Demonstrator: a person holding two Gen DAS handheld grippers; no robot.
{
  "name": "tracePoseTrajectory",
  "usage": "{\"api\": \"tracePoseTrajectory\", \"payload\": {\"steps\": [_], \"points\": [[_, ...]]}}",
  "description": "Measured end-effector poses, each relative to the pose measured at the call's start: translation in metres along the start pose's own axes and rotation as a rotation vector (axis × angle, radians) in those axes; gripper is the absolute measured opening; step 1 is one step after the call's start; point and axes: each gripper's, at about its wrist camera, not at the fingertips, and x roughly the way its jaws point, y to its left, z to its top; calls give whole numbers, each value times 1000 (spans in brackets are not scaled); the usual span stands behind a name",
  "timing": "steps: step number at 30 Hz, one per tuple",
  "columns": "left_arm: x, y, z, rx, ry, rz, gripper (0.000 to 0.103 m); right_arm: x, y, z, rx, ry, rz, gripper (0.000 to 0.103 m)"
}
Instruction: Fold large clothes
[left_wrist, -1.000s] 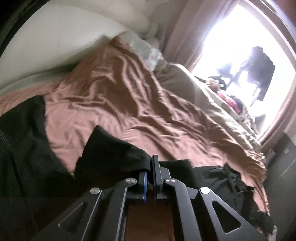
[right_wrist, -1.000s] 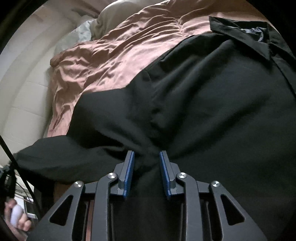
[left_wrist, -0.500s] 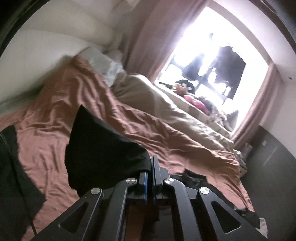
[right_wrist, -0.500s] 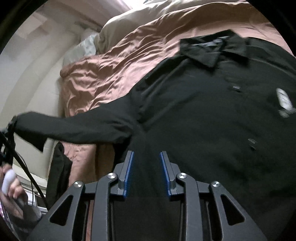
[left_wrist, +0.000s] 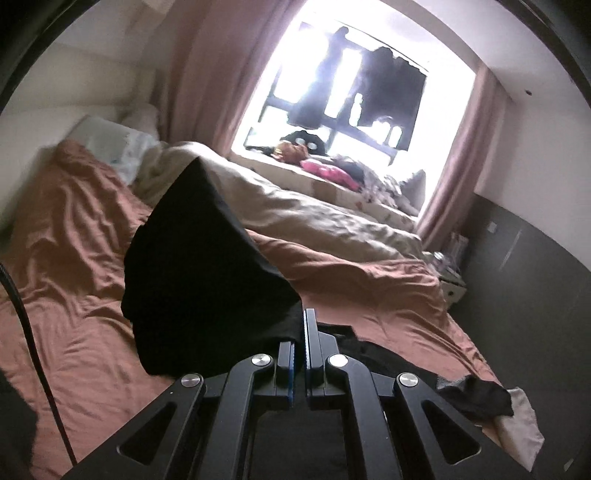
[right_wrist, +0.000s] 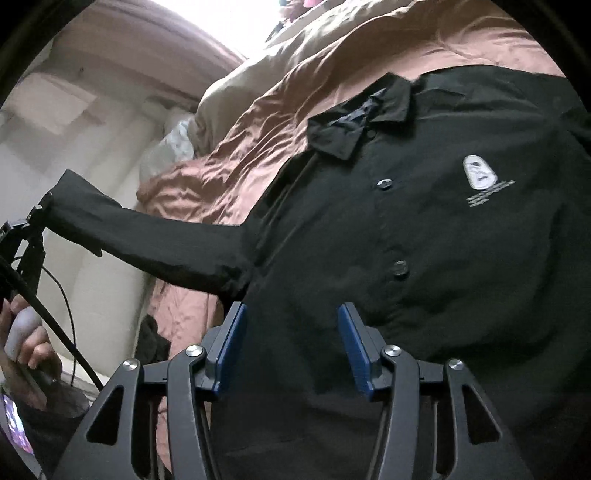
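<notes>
A large black button-up shirt (right_wrist: 424, 258) with a collar and a white chest logo lies front-up on a brown bedsheet (right_wrist: 229, 158). My left gripper (left_wrist: 300, 343) is shut on the cuff of the shirt's sleeve (left_wrist: 207, 280) and holds it up off the bed. In the right wrist view that sleeve (right_wrist: 147, 240) stretches out to the left, with the left gripper (right_wrist: 22, 229) at its end. My right gripper (right_wrist: 291, 343) is open and empty, hovering over the shirt's lower left side.
A beige duvet (left_wrist: 314, 214) and pillows (left_wrist: 110, 144) lie along the far side of the bed. A cluttered window ledge (left_wrist: 332, 166) is behind. Dark clothes (left_wrist: 472, 398) lie at the bed's right edge. A cable (left_wrist: 33, 332) hangs at left.
My left gripper has lifted the sleeve cuff up and away, pulling the sleeve out straight. My right gripper has opened, let go of the shirt and drawn back from it.
</notes>
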Motion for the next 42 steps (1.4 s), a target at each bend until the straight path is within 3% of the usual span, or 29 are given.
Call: {"api": "tracePoseTrajectory", "payload": {"steps": [4, 8, 11, 13, 14, 15, 19, 21, 24, 28, 34, 37, 40, 42], "points": [[28, -29, -13, 27, 50, -27, 3, -6, -27, 0, 49, -19, -44, 50], [54, -53, -29, 65, 98, -57, 3, -14, -49, 4, 186, -22, 9, 50], [78, -71, -43, 75, 152, -91, 3, -22, -51, 7, 188, -29, 6, 50], [96, -84, -52, 89, 206, -97, 3, -26, -56, 11, 209, -43, 5, 58], [105, -91, -59, 102, 239, -102, 6, -29, -61, 11, 241, -60, 3, 73], [117, -98, -66, 118, 285, -111, 8, -33, -65, 8, 257, -68, -4, 78], [160, -114, -106, 110, 505, -162, 59, -37, -79, 6, 334, -71, 3, 78], [159, -115, -121, 115, 532, -157, 63, -38, -82, 6, 354, -68, 17, 78], [144, -102, -132, 79, 505, -127, 63, -40, -86, 6, 370, -68, 4, 78], [111, -65, -142, -38, 392, 8, 63, -47, -81, 6, 347, -86, -50, 78], [66, -1, -160, -258, 260, 221, 63, -61, -57, 4, 184, -105, -138, 78], [56, 22, -170, -301, 214, 262, 63, -63, -41, 4, 90, -119, -204, 78], [60, 42, -177, -319, 232, 262, 63, -58, -19, 1, -31, -131, -275, 78], [62, 64, -180, -404, 240, 235, 63, -47, -5, 0, -117, -122, -334, 78]]}}
